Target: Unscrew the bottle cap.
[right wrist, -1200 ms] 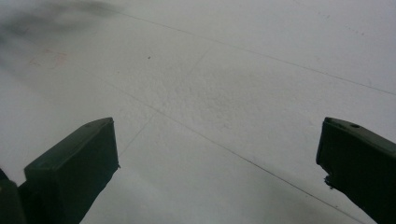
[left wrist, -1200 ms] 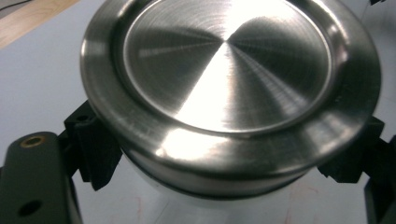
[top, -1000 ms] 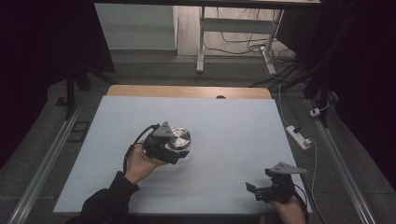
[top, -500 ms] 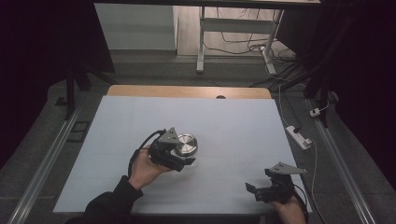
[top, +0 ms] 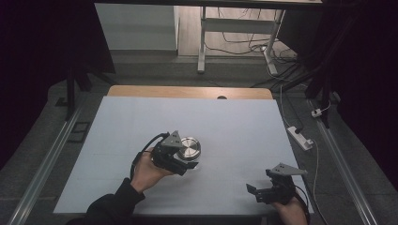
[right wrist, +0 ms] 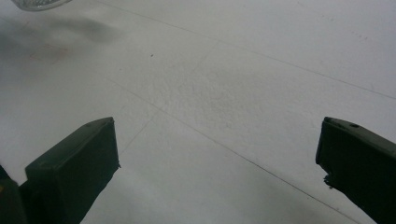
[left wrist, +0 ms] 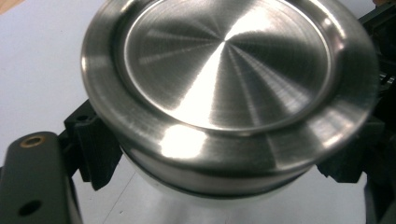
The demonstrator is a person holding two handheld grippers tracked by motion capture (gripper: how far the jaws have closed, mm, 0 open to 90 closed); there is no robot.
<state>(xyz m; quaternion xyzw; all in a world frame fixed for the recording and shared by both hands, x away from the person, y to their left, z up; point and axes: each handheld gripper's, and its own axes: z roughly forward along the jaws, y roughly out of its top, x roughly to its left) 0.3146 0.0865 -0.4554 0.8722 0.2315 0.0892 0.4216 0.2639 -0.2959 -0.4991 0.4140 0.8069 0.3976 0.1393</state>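
Note:
A jar with a round brushed-steel lid (top: 190, 148) is held left of the middle of the white table (top: 244, 122). My left gripper (top: 187, 162) is shut on it, its black jaws clamping the body just under the lid from both sides. In the left gripper view the steel lid (left wrist: 224, 70) looms close and tilted, with the pale jar body (left wrist: 205, 196) below it between the jaws of my left gripper (left wrist: 224, 168). My right gripper (top: 256, 192) rests near the front right edge, open and holding nothing. In the right gripper view my right gripper (right wrist: 219, 163) faces bare table.
The far edge of the table shows a wooden strip (top: 187, 91). A white power strip (top: 300, 137) lies on the floor to the right. Desk legs (top: 202, 42) and cables stand behind. A glassy edge (right wrist: 37, 3) peeks in at the right gripper view's top left.
My left hand has carried the jar slightly to the right and nearer the front edge. The right gripper has stayed where it was.

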